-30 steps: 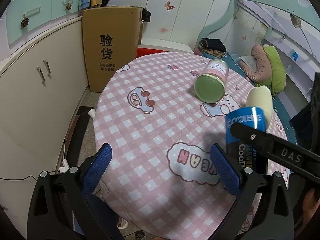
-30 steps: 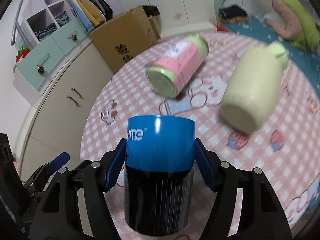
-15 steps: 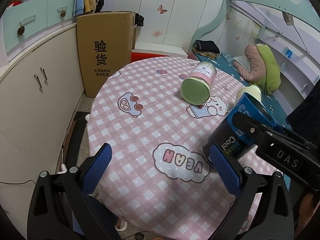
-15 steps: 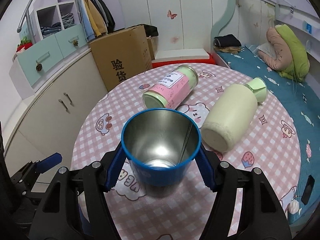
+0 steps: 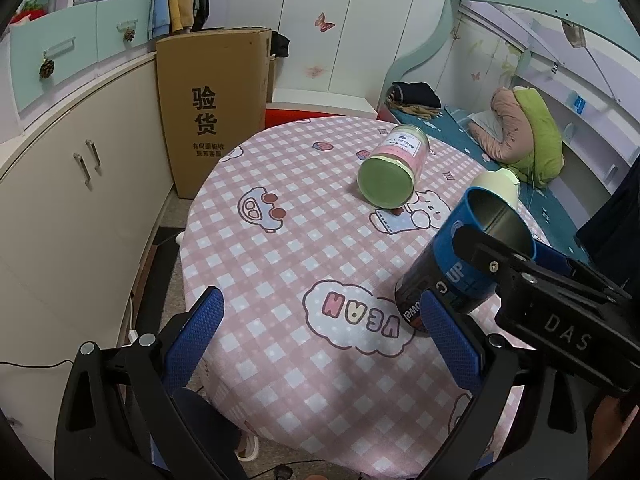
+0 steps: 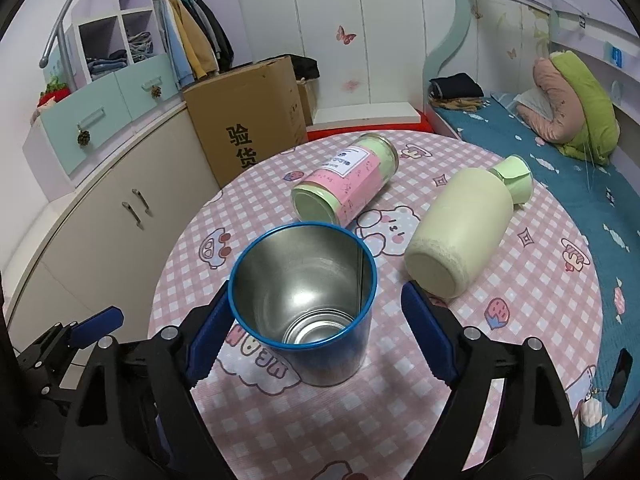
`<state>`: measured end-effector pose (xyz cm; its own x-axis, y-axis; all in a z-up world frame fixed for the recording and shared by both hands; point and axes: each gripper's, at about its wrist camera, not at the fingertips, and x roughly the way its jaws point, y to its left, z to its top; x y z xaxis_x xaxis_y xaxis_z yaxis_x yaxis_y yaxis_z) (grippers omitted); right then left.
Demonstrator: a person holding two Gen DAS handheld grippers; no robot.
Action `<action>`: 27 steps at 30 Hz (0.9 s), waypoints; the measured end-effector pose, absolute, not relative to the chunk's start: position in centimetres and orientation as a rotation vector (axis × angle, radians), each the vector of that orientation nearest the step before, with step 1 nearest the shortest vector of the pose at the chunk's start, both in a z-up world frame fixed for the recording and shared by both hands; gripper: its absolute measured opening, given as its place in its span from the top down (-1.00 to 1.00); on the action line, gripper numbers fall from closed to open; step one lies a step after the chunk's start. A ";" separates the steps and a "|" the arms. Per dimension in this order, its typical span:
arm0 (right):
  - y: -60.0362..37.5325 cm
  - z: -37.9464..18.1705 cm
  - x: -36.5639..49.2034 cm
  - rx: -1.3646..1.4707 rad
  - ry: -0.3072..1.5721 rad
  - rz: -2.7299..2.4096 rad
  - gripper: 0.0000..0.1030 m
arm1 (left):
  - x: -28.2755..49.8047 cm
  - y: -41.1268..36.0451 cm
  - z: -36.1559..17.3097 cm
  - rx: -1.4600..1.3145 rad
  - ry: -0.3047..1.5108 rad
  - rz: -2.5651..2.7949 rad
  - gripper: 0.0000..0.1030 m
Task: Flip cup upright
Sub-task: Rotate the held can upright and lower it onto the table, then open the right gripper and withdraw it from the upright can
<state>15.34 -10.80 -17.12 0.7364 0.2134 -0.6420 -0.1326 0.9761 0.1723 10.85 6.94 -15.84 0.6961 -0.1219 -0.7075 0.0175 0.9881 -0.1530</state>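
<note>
The blue metal cup [image 6: 308, 304] stands mouth up on the pink checked tablecloth [image 6: 520, 280], with its steel inside showing. It also shows in the left wrist view [image 5: 460, 264]. My right gripper [image 6: 316, 332] is open, with a gap between the right pad and the cup. My left gripper [image 5: 320, 336] is open and empty, low at the table's near edge, left of the cup.
A pink and green jar [image 6: 344, 184] and a cream bottle [image 6: 464, 232] lie on their sides beyond the cup. A cardboard box [image 5: 212, 108] and cabinets [image 5: 80, 184] stand to the left. A bed [image 5: 520, 148] is at the right.
The cup went from mouth down, to tilted with its mouth towards the camera, to standing mouth up on the table. My right gripper's jaws have opened off it.
</note>
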 end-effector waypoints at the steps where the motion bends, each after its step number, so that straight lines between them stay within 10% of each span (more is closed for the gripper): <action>1: -10.8 -17.0 15.2 0.117 0.715 0.190 -0.63 | 10.8 6.9 -15.8 -0.139 0.797 -0.078 -0.84; 27: -14.4 -10.4 7.6 0.118 0.517 0.145 -0.78 | 6.8 4.8 -11.0 -0.089 0.657 -0.054 -0.85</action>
<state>7.65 -14.37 -10.41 0.8596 0.1673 -0.4828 -0.1081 0.9830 0.1482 6.82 4.77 -10.99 0.7903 -0.0786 -0.6077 0.0225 0.9948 -0.0994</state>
